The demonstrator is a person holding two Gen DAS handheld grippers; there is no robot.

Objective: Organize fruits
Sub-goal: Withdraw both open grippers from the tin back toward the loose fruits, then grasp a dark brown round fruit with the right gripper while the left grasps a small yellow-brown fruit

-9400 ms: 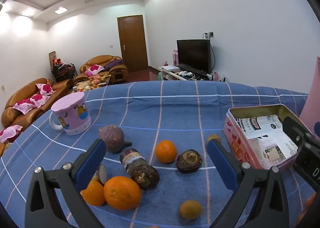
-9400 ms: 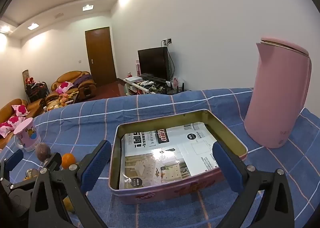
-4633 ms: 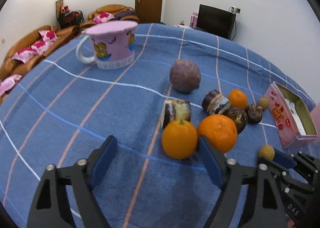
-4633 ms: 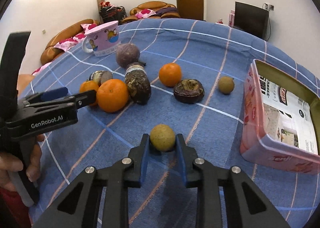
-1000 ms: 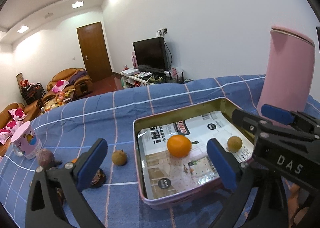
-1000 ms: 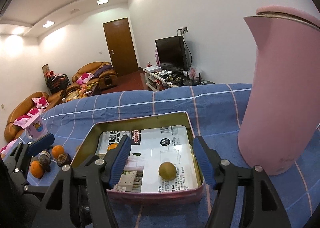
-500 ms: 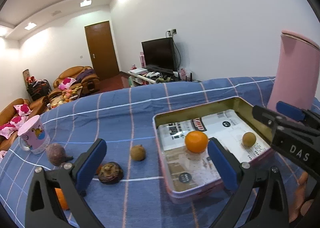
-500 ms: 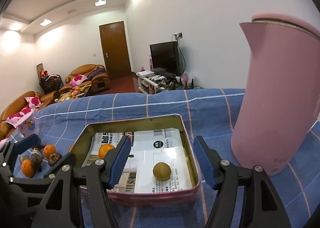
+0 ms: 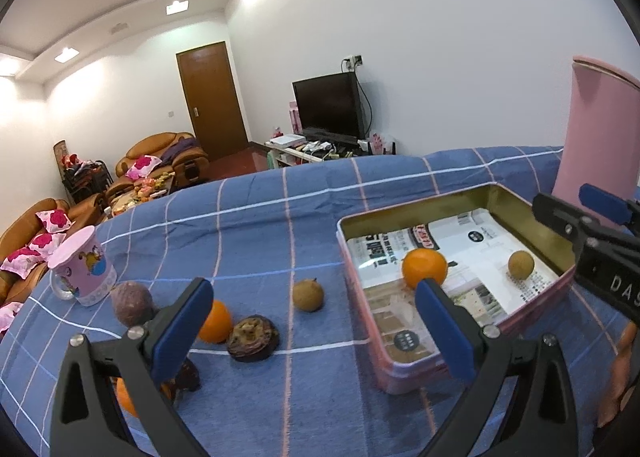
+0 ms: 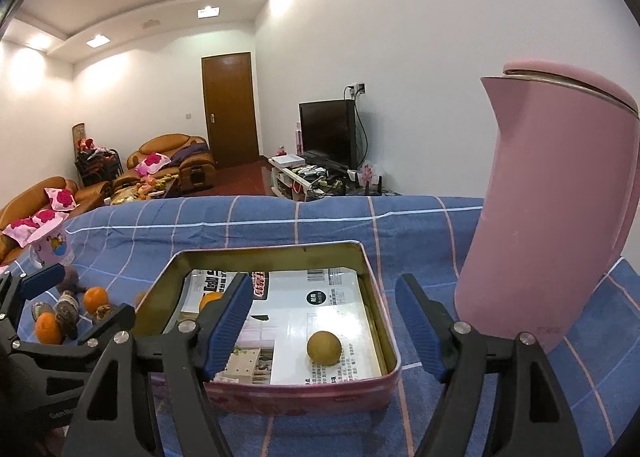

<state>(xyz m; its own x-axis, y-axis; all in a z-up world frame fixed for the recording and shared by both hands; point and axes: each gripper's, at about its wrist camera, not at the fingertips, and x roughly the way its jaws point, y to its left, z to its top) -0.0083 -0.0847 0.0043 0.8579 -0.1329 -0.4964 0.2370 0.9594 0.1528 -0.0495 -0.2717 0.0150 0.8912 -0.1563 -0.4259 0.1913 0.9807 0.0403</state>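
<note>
A pink tin [image 9: 532, 313] [image 10: 372, 269] lined with printed paper holds an orange [image 9: 424, 267] [image 10: 211, 300] and a small brown fruit [image 9: 521, 264] [image 10: 324, 342]. My right gripper [image 10: 325, 323] hovers over the tin's near side, its jaws opening with nothing between them. My left gripper [image 9: 316, 321] is open and empty above the cloth left of the tin. Loose on the cloth lie a brown round fruit [image 9: 307, 295], a dark wrinkled fruit [image 9: 253, 337], an orange [image 9: 216, 321] and a purple fruit [image 9: 131, 304].
A tall pink kettle [image 10: 560, 209] [image 9: 596, 149] stands right of the tin. A pink mug [image 9: 82, 271] [image 10: 50, 243] sits at the far left of the blue checked tablecloth [image 9: 256, 225]. More fruit [image 10: 48, 327] is bunched left of the tin. Sofas and a television are beyond.
My left gripper has swung leftward, so the tin now sits further right and more loose fruit shows. My right gripper's jaws have spread wider over the tin.
</note>
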